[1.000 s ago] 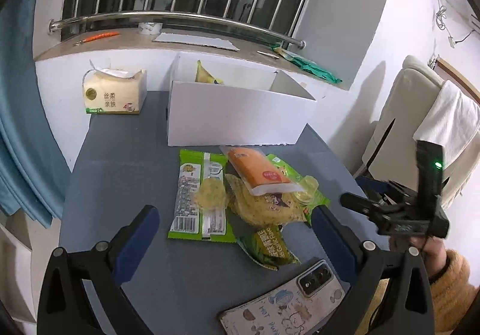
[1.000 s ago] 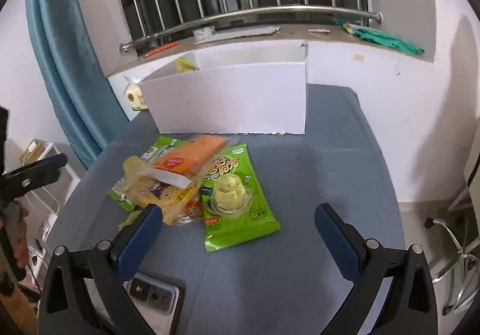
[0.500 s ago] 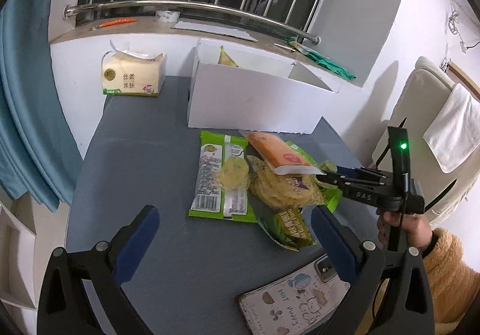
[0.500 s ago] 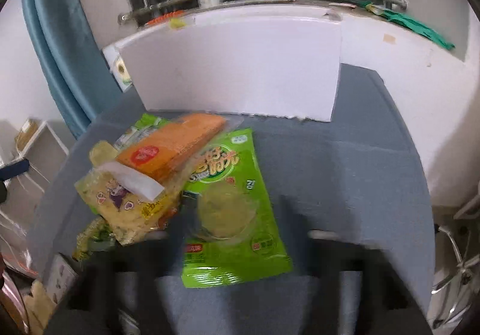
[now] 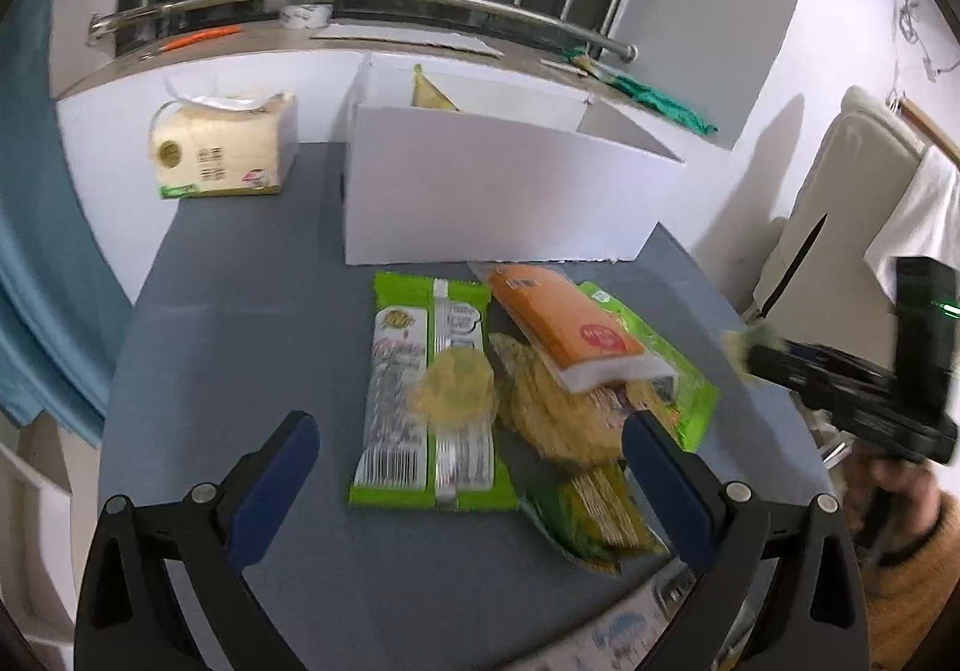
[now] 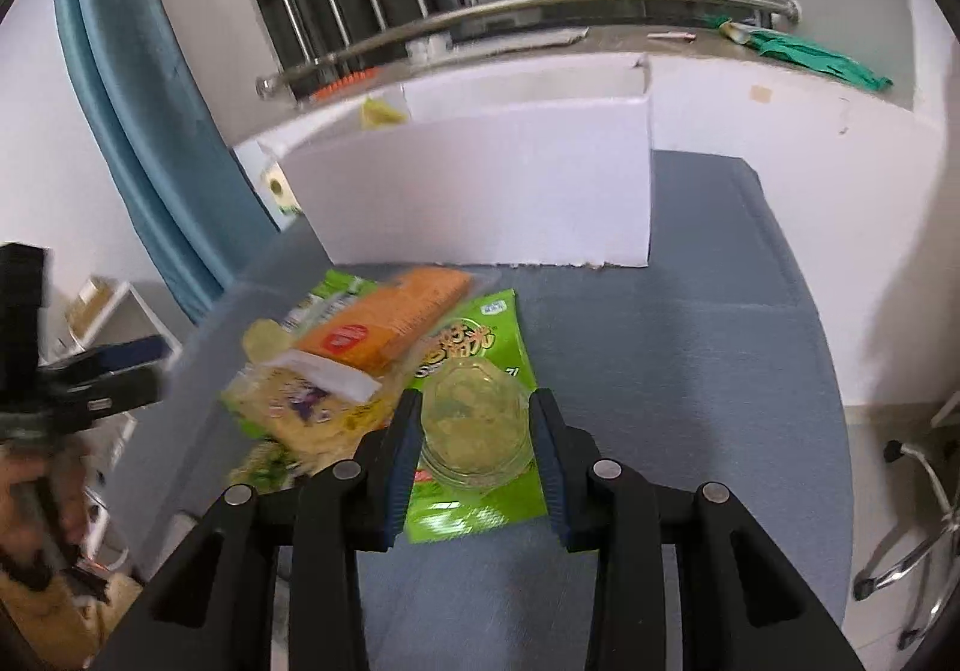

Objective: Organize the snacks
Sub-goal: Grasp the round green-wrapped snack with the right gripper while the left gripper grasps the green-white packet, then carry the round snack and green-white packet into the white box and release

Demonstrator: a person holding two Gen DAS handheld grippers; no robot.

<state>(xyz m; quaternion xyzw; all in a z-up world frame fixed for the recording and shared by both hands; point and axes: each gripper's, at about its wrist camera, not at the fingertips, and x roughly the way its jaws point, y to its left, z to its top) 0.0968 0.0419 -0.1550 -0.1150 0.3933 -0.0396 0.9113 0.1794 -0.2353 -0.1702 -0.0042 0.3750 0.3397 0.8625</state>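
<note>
A pile of snack packets lies on the grey table in front of a white open box [image 5: 504, 197]. My right gripper [image 6: 475, 425] is shut on a small clear cup of pale green jelly [image 6: 477, 434] and holds it over a green packet [image 6: 474, 371]. In the left wrist view the right gripper [image 5: 750, 356] holds the cup at the right, off the pile. My left gripper [image 5: 462, 455] is open and empty, above a green and white packet [image 5: 429, 389] with another jelly cup [image 5: 453, 386] on it. An orange packet [image 5: 564, 329] tops a yellow packet [image 5: 552, 419].
A tissue pack [image 5: 222, 146] stands at the back left. A yellow snack [image 5: 429, 92] sticks up inside the box. A phone [image 5: 624, 629] lies at the table's near edge. A chair with a white towel [image 5: 918, 209] stands to the right. A blue curtain [image 6: 138, 89] hangs at the left.
My right gripper moved forward and closed on the jelly cup, which has come up off the green packet. My left gripper moved closer to the pile and stayed open.
</note>
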